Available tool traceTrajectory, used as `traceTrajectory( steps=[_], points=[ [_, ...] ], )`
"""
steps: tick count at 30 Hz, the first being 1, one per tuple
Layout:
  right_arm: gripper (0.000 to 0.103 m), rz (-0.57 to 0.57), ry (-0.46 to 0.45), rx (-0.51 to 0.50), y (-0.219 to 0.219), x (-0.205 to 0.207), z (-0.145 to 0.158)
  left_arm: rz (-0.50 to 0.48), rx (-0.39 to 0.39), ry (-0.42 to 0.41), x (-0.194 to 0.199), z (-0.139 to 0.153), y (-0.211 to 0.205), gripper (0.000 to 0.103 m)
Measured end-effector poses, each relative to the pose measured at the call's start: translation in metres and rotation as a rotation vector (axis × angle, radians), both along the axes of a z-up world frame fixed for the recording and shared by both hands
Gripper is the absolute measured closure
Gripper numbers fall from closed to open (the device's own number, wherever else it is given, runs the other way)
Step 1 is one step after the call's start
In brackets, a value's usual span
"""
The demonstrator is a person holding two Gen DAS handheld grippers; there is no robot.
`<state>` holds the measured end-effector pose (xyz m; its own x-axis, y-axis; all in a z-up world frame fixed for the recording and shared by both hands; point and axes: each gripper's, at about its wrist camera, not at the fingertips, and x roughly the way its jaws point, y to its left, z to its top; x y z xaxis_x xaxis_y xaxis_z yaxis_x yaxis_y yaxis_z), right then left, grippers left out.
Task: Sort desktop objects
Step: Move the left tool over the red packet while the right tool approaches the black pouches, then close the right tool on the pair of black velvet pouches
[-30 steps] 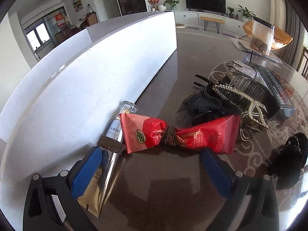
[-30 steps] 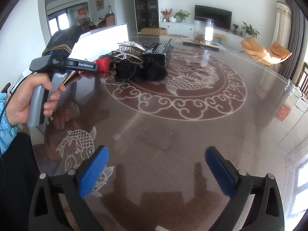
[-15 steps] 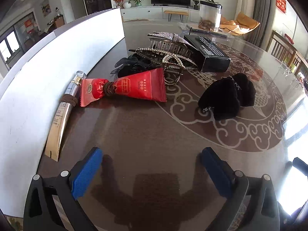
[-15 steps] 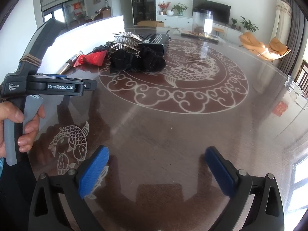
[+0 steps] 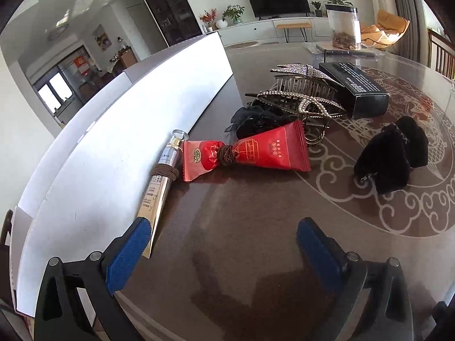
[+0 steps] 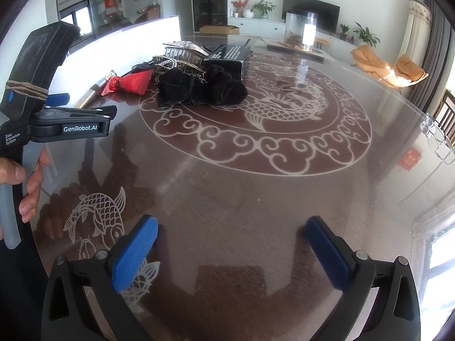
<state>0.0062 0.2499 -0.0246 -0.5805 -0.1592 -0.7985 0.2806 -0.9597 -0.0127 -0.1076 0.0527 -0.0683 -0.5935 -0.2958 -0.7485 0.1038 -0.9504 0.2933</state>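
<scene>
A red sachet [image 5: 247,153] tied with a brown hair band lies near a silver tube [image 5: 159,187] that rests along a white box wall [image 5: 119,142]. Behind them sit jewelled hair claws [image 5: 301,96], a black bow clip [image 5: 256,116], a black carton [image 5: 355,85] and black velvet scrunchies [image 5: 392,156]. My left gripper [image 5: 224,244] hangs open short of the sachet, its left finger beside the tube's flat end. My right gripper [image 6: 227,253] is open over bare tabletop, far from the pile [image 6: 199,88]. The left gripper's body [image 6: 57,125] shows at the right wrist view's left edge.
The round dark table [image 6: 256,199] carries a pale dragon and fish pattern under glass. A clear jar [image 6: 301,31] stands at the far side. A hand [image 6: 25,182] holds the left gripper's handle. A small clear holder [image 6: 438,142] sits at the right rim.
My left gripper pulled back from the sachet, then swung left and a little closer toward the tube and white box. The right gripper stayed almost still.
</scene>
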Motion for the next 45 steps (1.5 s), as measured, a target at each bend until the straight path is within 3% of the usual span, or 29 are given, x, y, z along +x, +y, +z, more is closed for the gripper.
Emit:
traceTrajectory(
  steps=[4, 8, 10, 12, 16, 19, 23, 25, 31, 38, 43, 45],
  points=[
    [0.0, 0.0, 0.001, 0.001, 0.0, 0.0, 0.0, 0.095, 0.225, -0.046, -0.001, -0.002, -0.032, 0.0],
    [0.0, 0.018, -0.02, 0.003, -0.002, -0.008, 0.001, 0.132, 0.314, -0.062, 0.01, -0.001, -0.046, 0.0],
    [0.0, 0.091, -0.013, 0.004, -0.009, -0.024, 0.004, 0.129, 0.296, -0.02, 0.016, 0.007, -0.045, 0.0],
    [0.0, 0.134, 0.057, 0.036, -0.019, -0.043, 0.015, 0.129, 0.264, 0.005, 0.017, 0.01, -0.042, 0.0],
    [0.0, 0.242, 0.149, 0.04, -0.055, -0.095, 0.044, 0.14, 0.246, -0.021, 0.012, 0.004, -0.041, 0.0],
    [0.0, 0.233, 0.107, 0.039, -0.082, -0.139, 0.043, 0.148, 0.269, -0.031, 0.011, 0.002, -0.046, 0.0],
    [0.003, 0.229, -0.011, 0.048, -0.096, -0.168, 0.013, 0.145, 0.298, -0.032, 0.014, 0.002, -0.049, 0.0],
    [0.016, 0.251, -0.021, 0.055, -0.093, -0.159, 0.005, 0.136, 0.299, -0.039, 0.013, 0.001, -0.047, 0.0],
    [0.016, 0.256, 0.008, 0.072, -0.044, -0.09, 0.005, 0.082, 0.283, -0.057, 0.01, -0.003, -0.032, 0.0],
    [0.008, 0.138, 0.015, 0.047, 0.021, -0.03, 0.005, 0.033, 0.267, -0.058, 0.01, -0.003, -0.021, 0.0],
    [0.004, 0.1, -0.015, 0.004, 0.036, -0.026, 0.002, 0.015, 0.254, -0.059, 0.011, -0.003, -0.016, 0.0],
    [0.0, 0.092, -0.026, 0.0, 0.037, -0.028, 0.001, 0.01, 0.283, -0.063, 0.011, -0.001, -0.016, 0.0]
  ],
)
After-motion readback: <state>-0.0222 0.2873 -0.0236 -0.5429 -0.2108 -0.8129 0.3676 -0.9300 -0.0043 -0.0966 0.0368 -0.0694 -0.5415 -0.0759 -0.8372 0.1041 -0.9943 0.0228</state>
